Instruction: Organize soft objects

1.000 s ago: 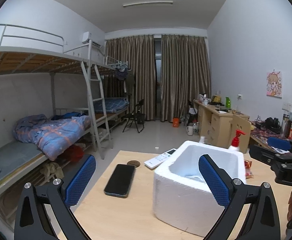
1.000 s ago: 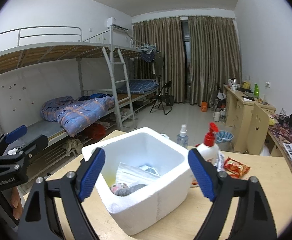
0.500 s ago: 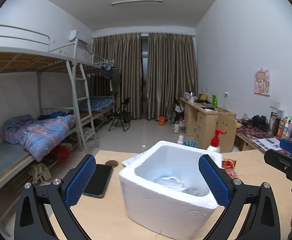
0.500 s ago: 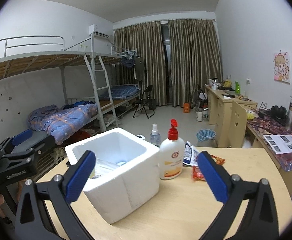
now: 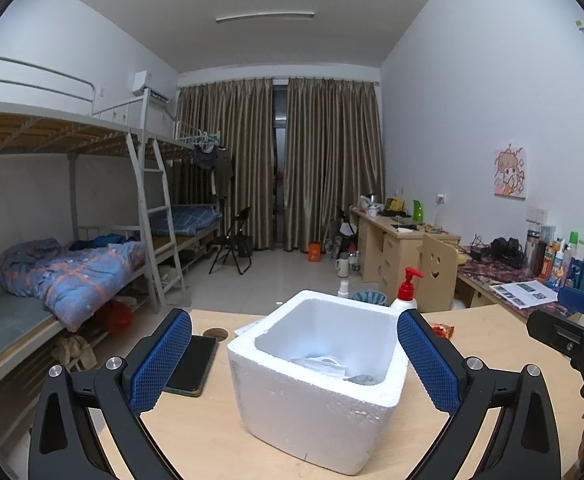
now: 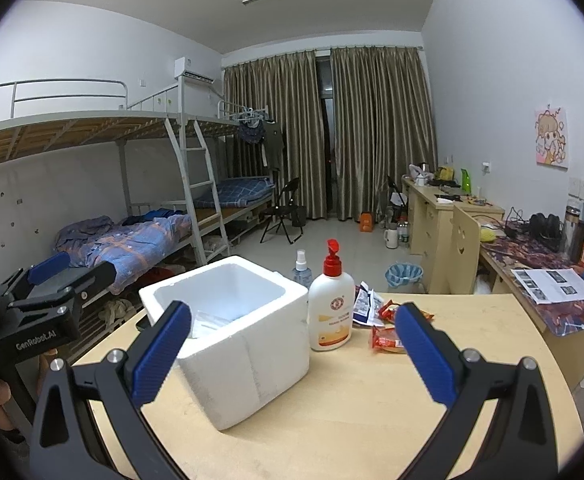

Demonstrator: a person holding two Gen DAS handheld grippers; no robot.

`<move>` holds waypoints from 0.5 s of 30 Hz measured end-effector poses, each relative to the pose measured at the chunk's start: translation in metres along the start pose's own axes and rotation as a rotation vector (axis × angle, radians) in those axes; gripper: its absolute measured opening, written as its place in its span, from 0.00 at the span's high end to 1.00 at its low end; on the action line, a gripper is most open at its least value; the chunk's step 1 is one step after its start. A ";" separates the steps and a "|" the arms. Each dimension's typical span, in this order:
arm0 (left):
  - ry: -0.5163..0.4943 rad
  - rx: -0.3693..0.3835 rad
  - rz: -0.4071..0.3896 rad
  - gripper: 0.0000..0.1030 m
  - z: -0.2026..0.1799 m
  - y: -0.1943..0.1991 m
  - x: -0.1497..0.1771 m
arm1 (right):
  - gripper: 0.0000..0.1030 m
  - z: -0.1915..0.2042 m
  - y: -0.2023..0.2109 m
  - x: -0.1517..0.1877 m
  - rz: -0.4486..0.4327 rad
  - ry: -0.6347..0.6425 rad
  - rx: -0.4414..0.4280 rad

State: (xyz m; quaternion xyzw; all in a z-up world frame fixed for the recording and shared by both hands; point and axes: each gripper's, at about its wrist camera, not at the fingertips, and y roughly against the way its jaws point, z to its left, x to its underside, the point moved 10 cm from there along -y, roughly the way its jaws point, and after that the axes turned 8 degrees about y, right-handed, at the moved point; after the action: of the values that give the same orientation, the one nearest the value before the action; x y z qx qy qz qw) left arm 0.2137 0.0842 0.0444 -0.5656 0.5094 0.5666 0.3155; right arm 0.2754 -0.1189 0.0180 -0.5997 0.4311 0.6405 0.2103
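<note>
Dorm room with bunk beds (image 5: 92, 264) behind a wooden table (image 6: 352, 408), where both the left gripper (image 5: 294, 364) and right gripper (image 6: 292, 354) gape wide with nothing held, white foam box (image 5: 316, 384) with soft stuff inside sitting between the left's pads, phone (image 5: 192, 364) to its left, lotion bottle (image 6: 331, 312) and snack packets (image 6: 388, 338) to its right.

**Clearance around the foam box**

The foam box (image 6: 228, 320) stands open-topped. Just right of it a pump bottle (image 6: 331, 312) blocks; beyond that lie snack packets (image 6: 388, 338). Left of it lies a phone (image 5: 191, 364). The tabletop (image 6: 352, 412) nearer than the box is bare.
</note>
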 end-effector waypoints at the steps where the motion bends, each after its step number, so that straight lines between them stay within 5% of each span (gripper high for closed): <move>1: 0.000 0.004 -0.003 0.00 0.000 0.004 -0.001 | 0.00 0.001 0.004 0.000 -0.004 0.003 0.003; 15: 0.004 0.027 -0.086 0.00 0.004 0.062 -0.006 | 0.00 0.018 0.050 0.003 -0.072 0.017 -0.001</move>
State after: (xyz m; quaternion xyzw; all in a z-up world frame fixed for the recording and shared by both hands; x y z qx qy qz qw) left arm 0.1560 0.0719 0.0636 -0.5839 0.4927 0.5444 0.3462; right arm 0.2244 -0.1320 0.0284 -0.6205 0.4106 0.6276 0.2291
